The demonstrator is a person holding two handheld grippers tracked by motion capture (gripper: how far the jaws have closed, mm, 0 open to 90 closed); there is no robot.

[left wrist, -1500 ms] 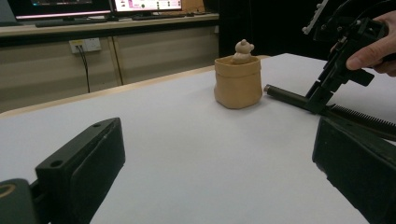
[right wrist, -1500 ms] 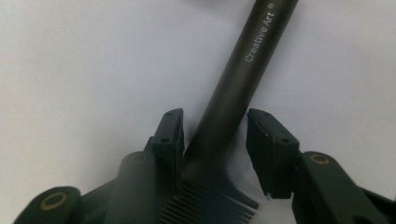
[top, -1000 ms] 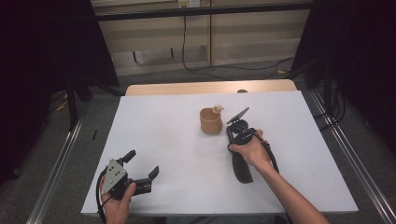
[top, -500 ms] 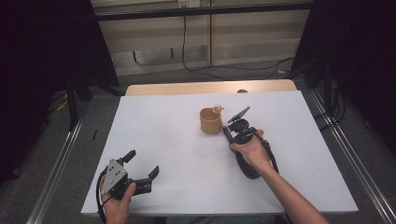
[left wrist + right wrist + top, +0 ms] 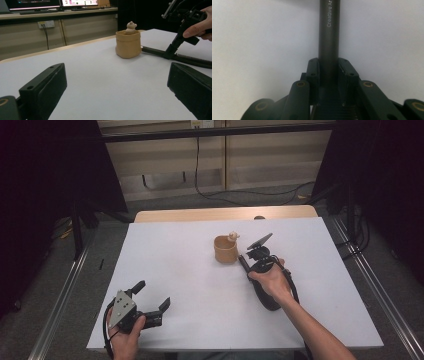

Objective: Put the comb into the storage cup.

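Observation:
A tan cup point(image 5: 225, 250) point(image 5: 128, 45) with a small tan figure point(image 5: 232, 236) point(image 5: 131, 26) in it stands upright mid-table. My right gripper point(image 5: 250, 265) point(image 5: 328, 67) point(image 5: 175, 47) is just right of the cup, shut on a dark rod point(image 5: 329, 30) point(image 5: 241, 261) point(image 5: 153, 51) printed with white letters. The rod lies low along the table, and its tip reaches the cup's base. Near the front left edge my left gripper point(image 5: 152, 294) point(image 5: 115, 85) stands open, pointing towards the cup, with nothing between its fingers.
The white table point(image 5: 180, 270) runs on to a wooden strip point(image 5: 200, 214) at its far edge. Metal rails point(image 5: 65, 290) flank both sides on the floor. A cable point(image 5: 200, 180) hangs down the back wall.
My right gripper has edged the rod slightly closer to the cup. The left gripper has not moved.

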